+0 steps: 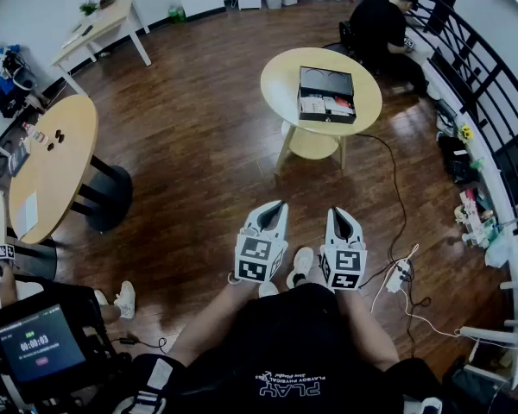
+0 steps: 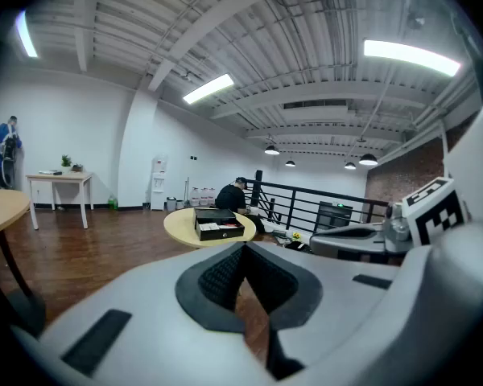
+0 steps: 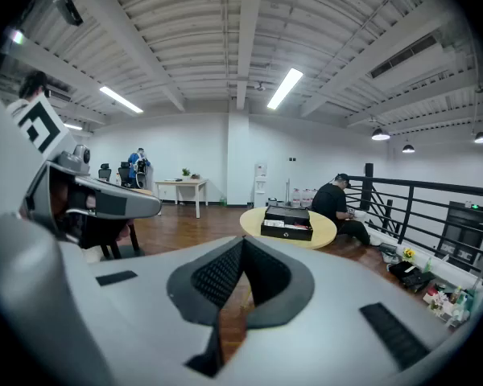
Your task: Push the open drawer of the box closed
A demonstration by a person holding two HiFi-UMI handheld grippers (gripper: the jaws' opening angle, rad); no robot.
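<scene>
At centre of round table (image 1: 281,84), black box (image 1: 326,81) is sitting, its drawer (image 1: 327,107) projecting open toward the near edge and showing white contents. Left gripper (image 1: 279,203) and right gripper (image 1: 338,211) are holding their jaws together, empty.

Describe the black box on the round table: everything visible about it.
The black box is low and rectangular, with a dark, matte-looking top. Its drawer is pulled out on its near side in the head view, showing white and red contents too small to identify. It sits flat near the middle of the round pale table, and nothing else touches it.
</scene>
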